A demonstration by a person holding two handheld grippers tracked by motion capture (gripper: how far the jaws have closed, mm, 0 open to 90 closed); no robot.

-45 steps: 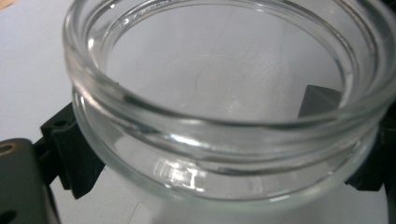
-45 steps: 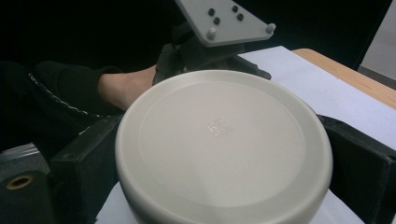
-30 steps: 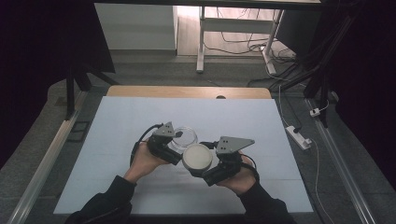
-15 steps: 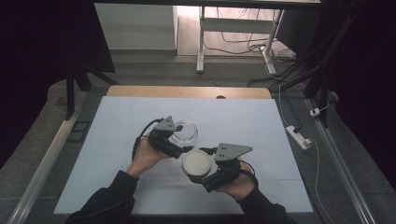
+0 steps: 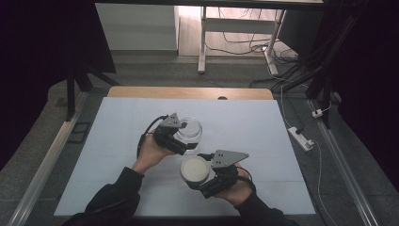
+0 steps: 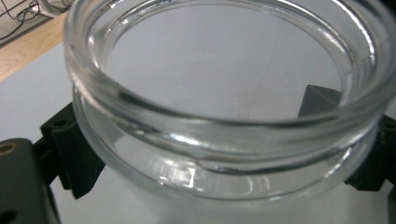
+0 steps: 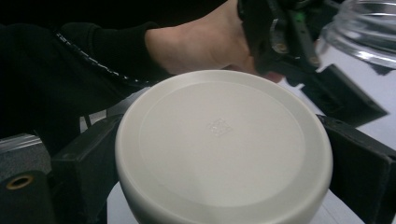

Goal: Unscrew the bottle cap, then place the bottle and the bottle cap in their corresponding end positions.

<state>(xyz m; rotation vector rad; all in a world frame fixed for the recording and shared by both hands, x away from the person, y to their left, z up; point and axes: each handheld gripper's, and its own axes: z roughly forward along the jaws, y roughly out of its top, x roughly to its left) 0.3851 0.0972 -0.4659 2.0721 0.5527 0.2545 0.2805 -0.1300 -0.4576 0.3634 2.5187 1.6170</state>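
A clear glass jar without a lid stands near the table's middle, and my left gripper is shut on its body. In the left gripper view the jar looms large between the black jaws, its mouth open and its inside empty. My right gripper is shut on a round white lid, held flat side up a little in front of the jar and apart from it. The right gripper view has the lid clamped between both jaws, with the jar and the left gripper beyond it.
A pale blue-white mat covers the table, with a wooden strip along the far edge. A metal rail runs on the left. On the floor to the right lie a power strip and cables.
The jar and the lid have drawn apart. My left gripper carried the jar up and away from me, while my right gripper brought the lid back toward the table's front edge.
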